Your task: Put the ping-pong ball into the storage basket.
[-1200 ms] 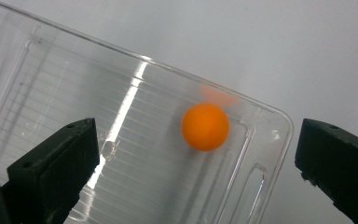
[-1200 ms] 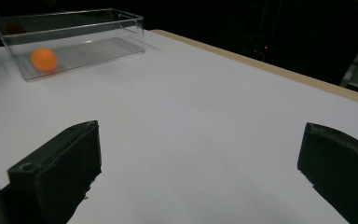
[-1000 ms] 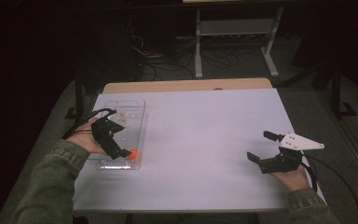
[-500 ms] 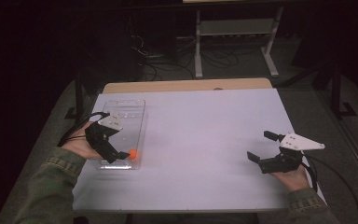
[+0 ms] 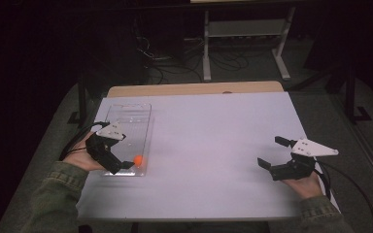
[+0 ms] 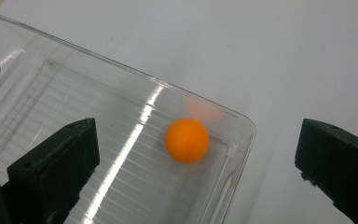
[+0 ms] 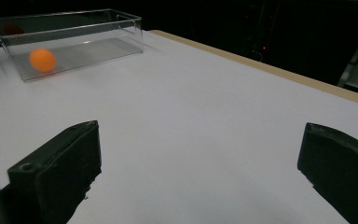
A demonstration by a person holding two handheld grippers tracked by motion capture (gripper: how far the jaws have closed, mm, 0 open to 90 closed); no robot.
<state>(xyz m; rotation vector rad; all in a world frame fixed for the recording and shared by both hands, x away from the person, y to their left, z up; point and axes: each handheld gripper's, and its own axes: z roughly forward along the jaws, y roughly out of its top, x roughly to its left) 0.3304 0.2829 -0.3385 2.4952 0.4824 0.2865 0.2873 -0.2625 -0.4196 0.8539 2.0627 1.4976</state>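
While both claws idle: nothing is gripped.
Ball: orange ball (image 6: 186, 139) lies loose in the clear plastic bin (image 5: 141, 112), near corner, walls likely stopping it rolling.
Left claw (image 5: 125, 165): wide open, empty, over the bin.
Right claw (image 5: 276, 152): wide open, empty, above bare white worktop (image 5: 213, 141).
Writing: none readable.

Dim, dark surroundings; glare streaks the clear tray (image 6: 121, 154).
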